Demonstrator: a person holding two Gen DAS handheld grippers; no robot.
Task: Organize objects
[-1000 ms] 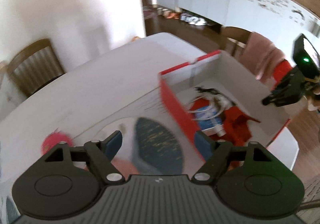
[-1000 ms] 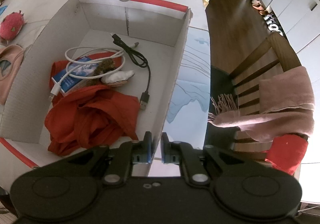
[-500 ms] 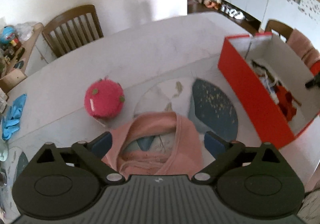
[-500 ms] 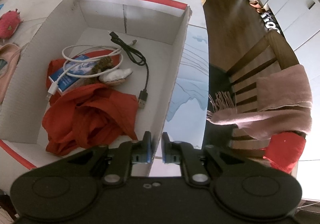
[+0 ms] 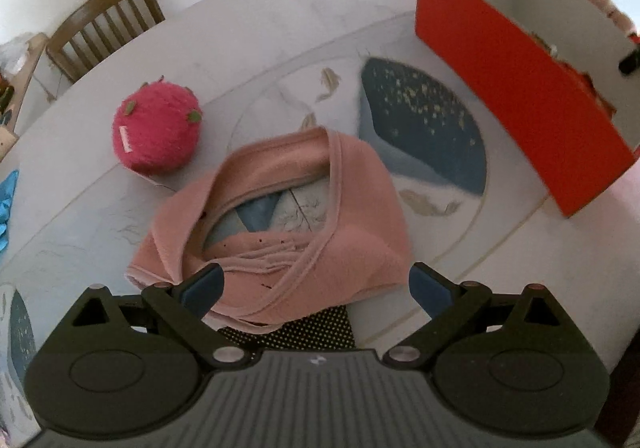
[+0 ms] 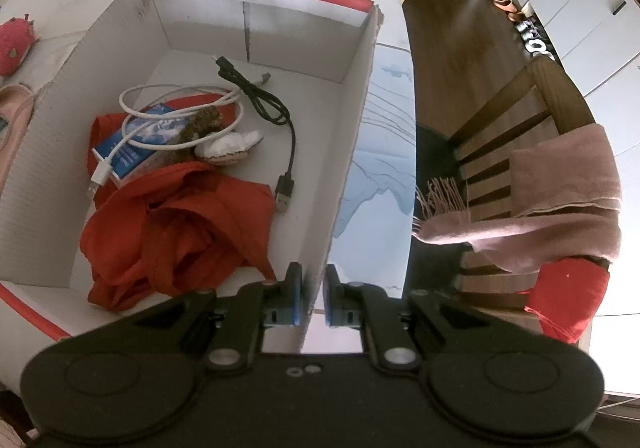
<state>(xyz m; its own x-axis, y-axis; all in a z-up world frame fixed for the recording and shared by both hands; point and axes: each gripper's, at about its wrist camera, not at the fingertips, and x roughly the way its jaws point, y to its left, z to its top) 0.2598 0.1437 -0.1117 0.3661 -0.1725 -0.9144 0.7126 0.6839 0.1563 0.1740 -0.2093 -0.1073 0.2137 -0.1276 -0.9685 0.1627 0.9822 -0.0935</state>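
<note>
A crumpled pink cloth [image 5: 280, 216] lies on the white table just ahead of my left gripper [image 5: 314, 280], which hangs above its near edge, open wide and holding nothing. A fuzzy pink plush ball [image 5: 158, 132] sits to the cloth's left. The red cardboard box [image 5: 512, 88] stands at the right. My right gripper [image 6: 312, 294] is shut on the box's right wall [image 6: 352, 128] at its near end. Inside lie a red cloth [image 6: 180, 228], a white cable [image 6: 160, 116], a black cable [image 6: 272, 116] and a small blue packet [image 6: 136, 148].
A dark blue painted patch [image 5: 420, 128] marks the tabletop between cloth and box. A black dotted item [image 5: 304, 328] pokes out under the cloth. A wooden chair [image 5: 100, 24] stands behind the table; another chair with a pink scarf [image 6: 560, 188] is right of the box.
The left gripper swung away from the box toward the pink cloth and sank closer to it, its jaws spreading wider. The right gripper stayed put on the box wall.
</note>
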